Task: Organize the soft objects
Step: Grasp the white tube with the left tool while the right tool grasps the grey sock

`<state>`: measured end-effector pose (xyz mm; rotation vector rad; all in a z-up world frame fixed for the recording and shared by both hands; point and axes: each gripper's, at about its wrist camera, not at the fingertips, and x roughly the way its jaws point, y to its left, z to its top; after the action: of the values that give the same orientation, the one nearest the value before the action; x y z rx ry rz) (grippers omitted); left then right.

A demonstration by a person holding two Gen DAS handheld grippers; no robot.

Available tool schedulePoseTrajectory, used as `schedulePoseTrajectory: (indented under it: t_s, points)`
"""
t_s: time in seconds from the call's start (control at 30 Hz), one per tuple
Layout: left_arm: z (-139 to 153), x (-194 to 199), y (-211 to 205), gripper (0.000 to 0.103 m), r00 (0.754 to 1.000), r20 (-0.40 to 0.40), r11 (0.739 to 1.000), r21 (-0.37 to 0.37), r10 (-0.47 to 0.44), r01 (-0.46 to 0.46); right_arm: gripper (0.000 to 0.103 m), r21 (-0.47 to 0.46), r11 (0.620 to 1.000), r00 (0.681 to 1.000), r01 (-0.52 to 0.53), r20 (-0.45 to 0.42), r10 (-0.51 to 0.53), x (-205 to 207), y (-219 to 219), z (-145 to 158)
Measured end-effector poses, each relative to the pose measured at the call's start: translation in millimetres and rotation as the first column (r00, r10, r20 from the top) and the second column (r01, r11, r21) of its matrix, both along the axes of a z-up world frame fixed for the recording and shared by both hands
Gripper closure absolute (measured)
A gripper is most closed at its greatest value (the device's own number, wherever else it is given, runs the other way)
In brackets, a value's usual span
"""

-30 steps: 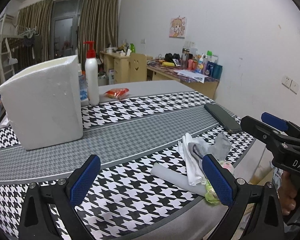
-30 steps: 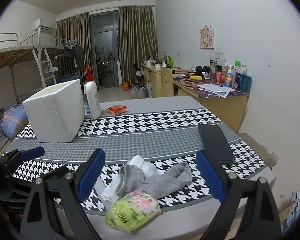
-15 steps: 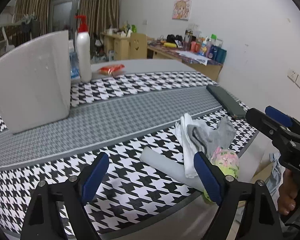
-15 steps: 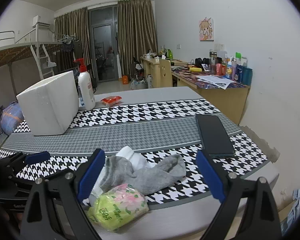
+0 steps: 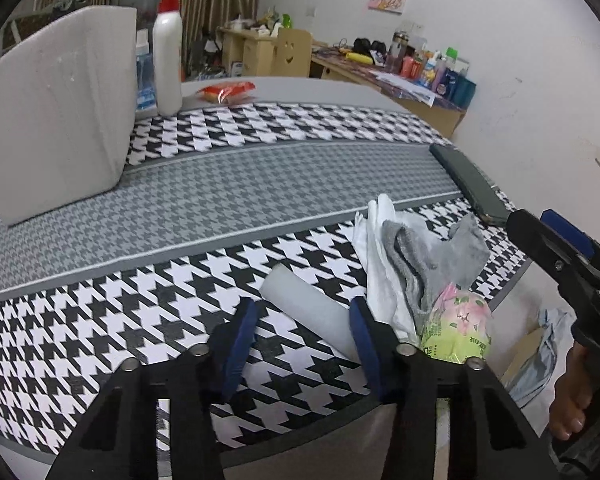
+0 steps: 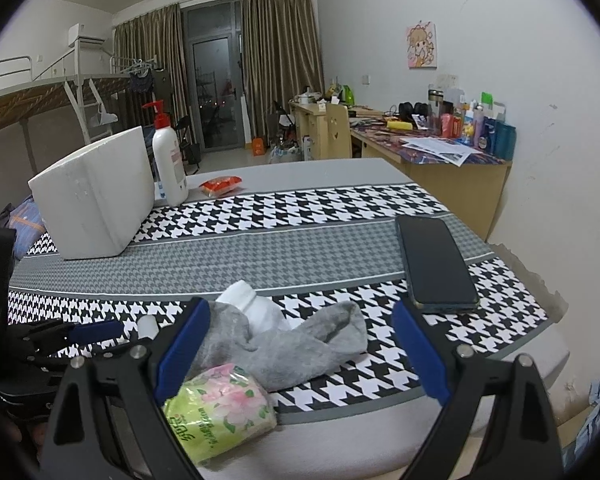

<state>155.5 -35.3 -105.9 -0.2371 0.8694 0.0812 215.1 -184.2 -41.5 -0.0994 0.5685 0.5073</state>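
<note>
A grey sock (image 5: 440, 256) (image 6: 296, 348) lies over a white cloth (image 5: 380, 248) (image 6: 256, 308) near the table's front right edge. A green flowered tissue pack (image 5: 458, 328) (image 6: 220, 408) sits at the edge beside them. A pale grey foam roll (image 5: 304, 308) lies left of the cloth. My left gripper (image 5: 304, 340) is open, its fingers either side of the roll's near end, not closed on it. My right gripper (image 6: 300, 356) is open and empty, low over the sock and tissue pack. It also shows at the right of the left wrist view (image 5: 560, 252).
A white foam box (image 5: 56, 120) (image 6: 96, 196) stands at the back left with a red-capped pump bottle (image 5: 167, 52) (image 6: 168, 164) and an orange snack packet (image 5: 228, 92) (image 6: 220, 186) beside it. A dark phone (image 5: 472, 184) (image 6: 434, 264) lies at the right. The table (image 5: 220, 184) has a houndstooth cover.
My left gripper has moved forward and down to the foam roll, and its jaws have narrowed around it. My right gripper has moved slightly closer to the sock.
</note>
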Motion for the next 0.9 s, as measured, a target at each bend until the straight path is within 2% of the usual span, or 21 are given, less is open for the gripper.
schedulePoseTrajectory:
  t_s: [0.13, 0.37, 0.53, 0.6, 0.67, 0.9]
  points:
    - [-1, 2, -6, 0.065, 1.0, -0.019, 1.0, 0.003, 0.007, -0.007, 0.008, 0.003, 1.0, 1.0, -0.008, -0.002, 0.008, 1, -4, -1]
    - [-1, 11, -7, 0.069, 0.999, -0.034, 0.999, -0.022, 0.029, -0.03, 0.008, 0.015, 1.0, 1.0, -0.02, 0.0, 0.02, 1, -10, 0]
    - [0, 16, -7, 0.08, 0.999, -0.024, 0.999, -0.02, 0.026, -0.026, 0.008, 0.02, 1.0, 1.0, -0.024, 0.001, 0.024, 3, -14, -1]
    - [2, 18, -8, 0.091, 1.0, -0.012, 1.0, -0.008, 0.02, -0.02, 0.008, 0.018, 1.0, 1.0, -0.02, -0.007, 0.02, 6, -14, -3]
    - [3, 20, -8, 0.095, 1.0, 0.002, 1.0, -0.01, 0.009, -0.009, 0.008, 0.016, 1.0, 1.0, -0.016, -0.019, 0.016, 8, -16, -7]
    - [7, 19, -3, 0.096, 1.0, 0.028, 1.0, -0.013, -0.007, 0.008, 0.008, 0.003, 1.0, 0.999, -0.011, -0.034, 0.011, 13, -17, -12]
